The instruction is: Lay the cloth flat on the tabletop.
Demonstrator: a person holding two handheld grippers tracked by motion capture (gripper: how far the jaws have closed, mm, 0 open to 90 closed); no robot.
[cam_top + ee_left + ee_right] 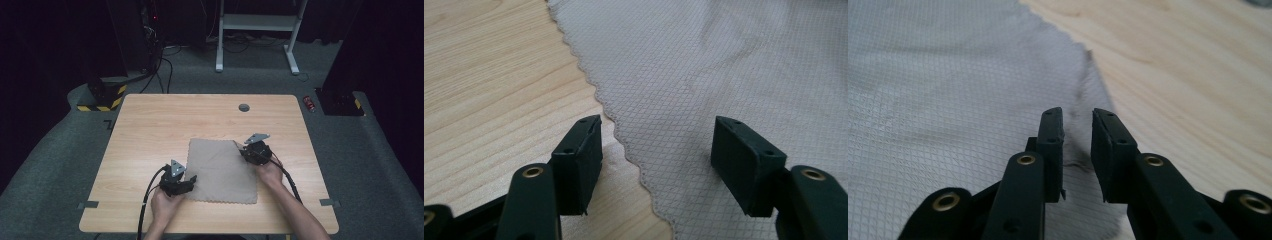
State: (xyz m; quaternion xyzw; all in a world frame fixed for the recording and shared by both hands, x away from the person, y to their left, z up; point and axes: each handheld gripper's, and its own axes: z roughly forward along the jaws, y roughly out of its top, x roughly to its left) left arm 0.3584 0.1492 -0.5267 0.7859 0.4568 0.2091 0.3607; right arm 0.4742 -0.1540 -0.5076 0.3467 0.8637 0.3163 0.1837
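On the light wooden rectangular surface (pixel 150 125), seen from the high view: a flat grey-brown square cloth with a scalloped edge (pixel 222 171), lying right of centre and toward the near edge. Left hand-held gripper (pixel 189 180) at the cloth's near left corner, held by the left hand (pixel 165 202), grey three-cornered plate on top, black cable trailing toward the near edge. Right hand-held gripper (pixel 241 149) at the cloth's far right corner, held by the right hand (pixel 271 172), likewise with a grey plate. Far on the surface, a small round grey grommet (pixel 244 107). Beyond the surface, grey carpeted floor (pixel 50 165) with a white metal frame (pixel 257 30).

In the left gripper view: left hand-held gripper (pixel 656 150) with jaws standing wide apart, nothing pressed between them. Scalloped edge of the cloth (pixel 724 65) running diagonally between the two black pads, one pad over bare wood (pixel 484 85), the other over the diamond-weave fabric. Cloth flat, with faint creases.

In the right gripper view: right hand-held gripper (pixel 1078 125) with jaws a narrow gap apart, not clamped on anything. Cloth (pixel 938 90) beneath and to the left, its corner slightly puckered just past the jaw tips, bare wood (pixel 1188 65) to the right.
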